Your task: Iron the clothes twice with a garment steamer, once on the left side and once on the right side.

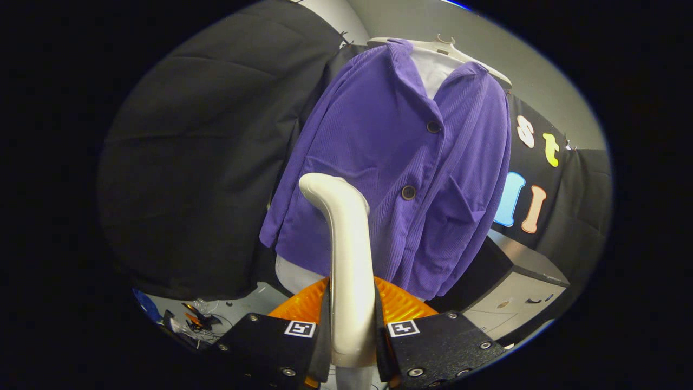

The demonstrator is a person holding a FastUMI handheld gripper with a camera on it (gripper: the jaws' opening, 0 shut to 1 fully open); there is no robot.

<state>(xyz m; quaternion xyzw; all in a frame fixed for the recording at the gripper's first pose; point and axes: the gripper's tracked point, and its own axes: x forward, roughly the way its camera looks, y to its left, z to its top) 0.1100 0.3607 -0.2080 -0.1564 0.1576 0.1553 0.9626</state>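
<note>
The gripper (pixel 352 338), with its two black, matte, blocky fingers (pixel 270 346) studded with small silver screws and each carrying a square black-and-white marker, is clenched on the smooth cream-white plastic handle of the garment steamer (pixel 346 254). Both fingers press against the handle's sides, one on each flank. The handle is a rounded, glossy tube that rises straight up from between the fingers and bends over at its top into a soft hook shape, its curved end pointing toward the left half of the jacket.

Just behind the handle, low down, sits a translucent orange ribbed dome (pixel 400 306), its surface covered in fine raised ridges that catch the light.

Beyond the handle hangs the purple corduroy jacket (pixel 390 162), finely ribbed in vertical cords, with a soft folded collar, two dark round buttons down the front and a patch pocket on each side. It is buttoned over a pale white garment (pixel 433 70) that shows at the neck and below the hem, and it hangs on a white plastic hanger (pixel 449 49) with a hook at the top.

Further back, to the right of the jacket, stands a pale grey cabinet (pixel 514 298) with a flat dark top and drawer fronts. On the floor to the left lies a small tangle of cables and tools (pixel 192 319).
</note>
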